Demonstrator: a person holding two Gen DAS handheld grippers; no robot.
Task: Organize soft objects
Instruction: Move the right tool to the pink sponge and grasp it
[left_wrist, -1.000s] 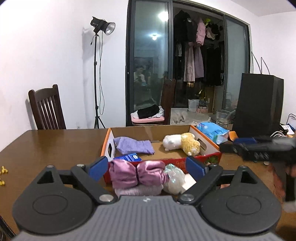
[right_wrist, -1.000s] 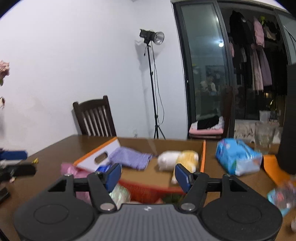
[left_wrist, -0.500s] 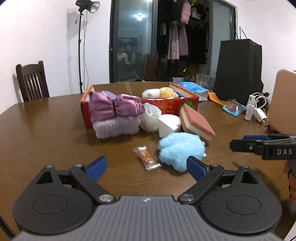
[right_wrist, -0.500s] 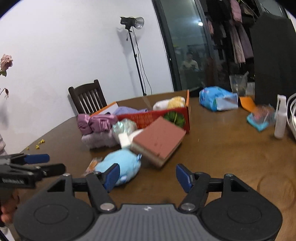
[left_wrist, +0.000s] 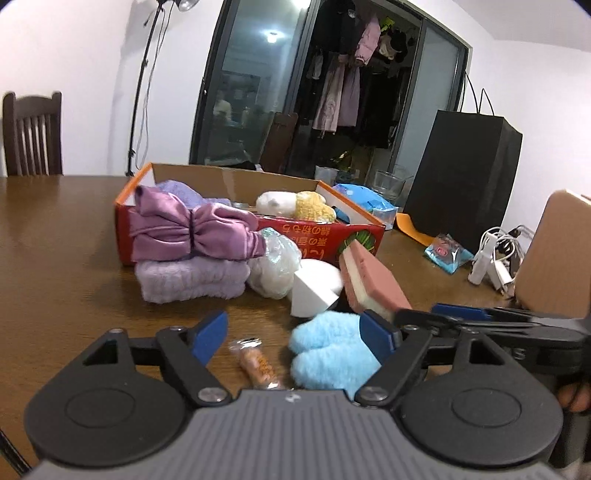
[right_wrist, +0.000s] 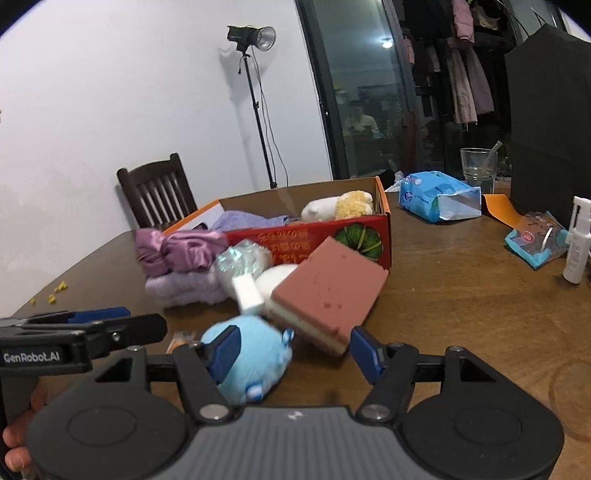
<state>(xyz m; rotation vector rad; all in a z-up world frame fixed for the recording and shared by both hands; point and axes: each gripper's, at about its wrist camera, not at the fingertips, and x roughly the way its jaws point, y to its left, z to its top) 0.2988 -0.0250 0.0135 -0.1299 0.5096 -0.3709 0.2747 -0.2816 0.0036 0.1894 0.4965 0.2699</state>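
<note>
Soft things lie in a heap on the near side of a red cardboard box (left_wrist: 314, 236) on the brown worktop (left_wrist: 66, 266). Nearest is one fluffy blue plush toy (left_wrist: 328, 354). In the left wrist view it sits between the pads of the left gripper (left_wrist: 295, 334), close against the right pad, with a gap to the left pad; those jaws are closing but not pressing on it. One wrapped snack bar (left_wrist: 256, 363) lies in that gap, its long axis running from near to far and a little leftward.

In the right wrist view the same toy lies behind the left pad of the right gripper (right_wrist: 295, 349), whose jaws stand released with nothing gripped. One pink-topped sponge (right_wrist: 328, 291) reaches between them, tilted, its far end propped high toward the box and its near corner low.

Behind the toy: one white wedge-shaped sponge (left_wrist: 314, 288), one clear crinkled bag (left_wrist: 275, 264), one folded lilac towel (left_wrist: 192, 278) lying crosswise, and one purple satin bow (left_wrist: 192, 230) on top of it, spread left to right. Inside the box are one lilac cloth (right_wrist: 247, 221) and two plush pieces touching, one white (left_wrist: 275, 203) and one yellow (left_wrist: 314, 208).
</note>
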